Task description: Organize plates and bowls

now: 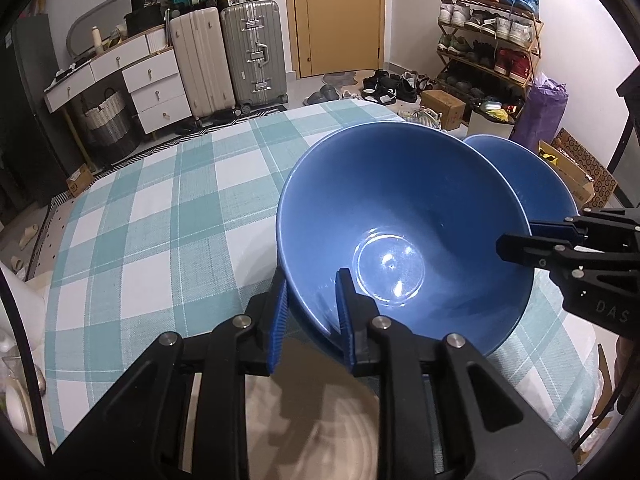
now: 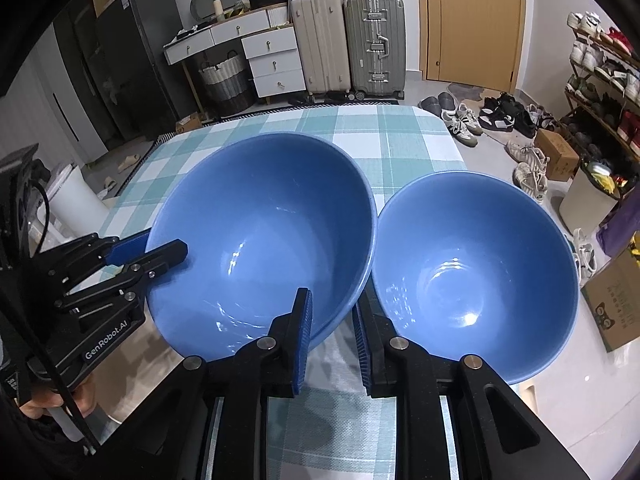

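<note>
Table (image 2: 400,136) w/ teal-and-white check cloth took up most of both views. On it, two blue bowls side by side, rims just about touching.

Larger bowl (image 2: 260,236) sat on the left; it looked raised at the near-left side, tho tilt vs fisheye was hard to separate. Smaller bowl (image 2: 476,272) sat to its right, upright on the cloth, nothing holding it.

Left gripper (image 1: 312,312) straddled the larger bowl's near rim: one pad inside, one outside, both against the wall, so closed onto the rim. Right wrist view showed the same from the side, one finger in, one out.

Right gripper (image 2: 332,336) was partly open, one finger in front of the larger bowl's right rim and the other by the smaller bowl's left edge, w/ cloth showing between the pads. Gripping nothing as far as could be seen.

Risks, my read: glazed rim held at a single edge, so the larger bowl could swing or slip out if lifted fast. Rims so close that moving one could knock the other; smaller bowl sat near the table's right edge, so a shove could push it off. Right gripper's fingers could also catch both rims.
</note>
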Demonstrator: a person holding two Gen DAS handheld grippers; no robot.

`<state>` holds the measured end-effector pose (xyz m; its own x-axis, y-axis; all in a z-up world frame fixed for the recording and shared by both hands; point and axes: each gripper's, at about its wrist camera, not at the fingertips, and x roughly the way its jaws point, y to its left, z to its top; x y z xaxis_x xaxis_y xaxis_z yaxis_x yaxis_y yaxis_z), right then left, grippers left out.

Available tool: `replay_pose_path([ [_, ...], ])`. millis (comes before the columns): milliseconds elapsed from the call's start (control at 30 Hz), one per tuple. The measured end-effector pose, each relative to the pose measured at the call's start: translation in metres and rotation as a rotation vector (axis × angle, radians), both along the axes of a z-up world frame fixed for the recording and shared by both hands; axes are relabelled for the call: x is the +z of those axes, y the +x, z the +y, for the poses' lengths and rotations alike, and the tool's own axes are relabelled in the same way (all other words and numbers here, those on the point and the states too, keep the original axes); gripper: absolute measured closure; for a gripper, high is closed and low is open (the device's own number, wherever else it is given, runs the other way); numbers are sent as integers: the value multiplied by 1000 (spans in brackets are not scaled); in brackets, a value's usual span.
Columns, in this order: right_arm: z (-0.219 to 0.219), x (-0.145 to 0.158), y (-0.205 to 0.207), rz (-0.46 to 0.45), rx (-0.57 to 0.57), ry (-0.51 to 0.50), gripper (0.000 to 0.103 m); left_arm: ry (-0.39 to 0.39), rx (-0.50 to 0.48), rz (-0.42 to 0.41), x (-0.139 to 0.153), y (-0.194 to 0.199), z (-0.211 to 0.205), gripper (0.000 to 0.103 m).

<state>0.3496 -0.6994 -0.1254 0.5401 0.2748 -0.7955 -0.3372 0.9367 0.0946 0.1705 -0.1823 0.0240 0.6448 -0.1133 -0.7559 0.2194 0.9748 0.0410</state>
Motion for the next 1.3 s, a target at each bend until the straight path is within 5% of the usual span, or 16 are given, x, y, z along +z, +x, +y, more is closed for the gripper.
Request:
replay_pose_path([
  [133,0,-4,2,4,-7,-12,83,-15,-8,13,-2,-2,-2,67],
  [400,2,-4,4,3,-3,-16,80,-39,-4,48,-12,4,5,57],
  [500,3,-6,5,-2,-5,-9,78,-58,3,51,-12,5,6,37],
  [567,3,-7,7,-2,-1,-2,74,-73,9,47,-11,6,8,25],
  [867,0,2,-8,-55,8,33,24,-107,15,38,2,-3,10,17],
  [1033,-17,19,-18,-103,-19,85,15,-120,3,32,10,-13,7,1],
  [1300,-58,43,-40,-151,-87,159,8,-128,-12,7,29,-32,-4,1],
])
